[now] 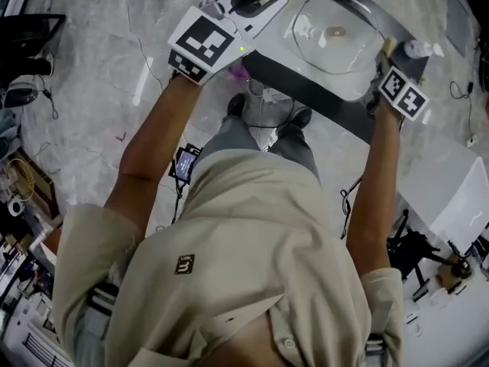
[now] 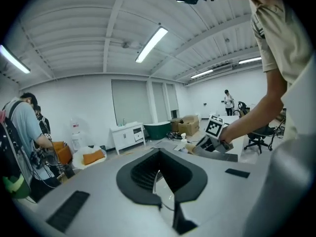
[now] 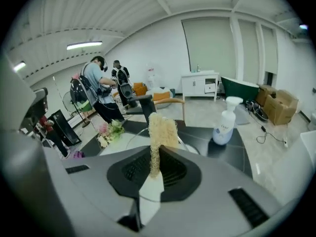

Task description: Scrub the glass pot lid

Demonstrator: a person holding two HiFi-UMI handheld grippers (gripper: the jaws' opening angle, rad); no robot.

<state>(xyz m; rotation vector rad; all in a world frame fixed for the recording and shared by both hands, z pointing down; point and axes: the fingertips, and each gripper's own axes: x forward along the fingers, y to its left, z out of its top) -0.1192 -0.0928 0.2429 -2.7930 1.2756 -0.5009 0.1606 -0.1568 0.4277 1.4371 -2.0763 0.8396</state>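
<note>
While left gripper (image 2: 159, 181) clamps lid (image 1: 336, 37), right gripper (image 3: 153, 169): scrubber (image 3: 162, 130).

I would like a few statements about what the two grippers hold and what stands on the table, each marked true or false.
1. The right gripper holds a pale fibrous scrubber. True.
2. The left gripper is empty. False: its fingers are closed on the rim of the glass lid.
3. A white bottle stands on the dark table. True.
4. The scrubber is pressed against the bottle. False: the two are apart, and the bottle stands off to one side of the scrubber.
</note>
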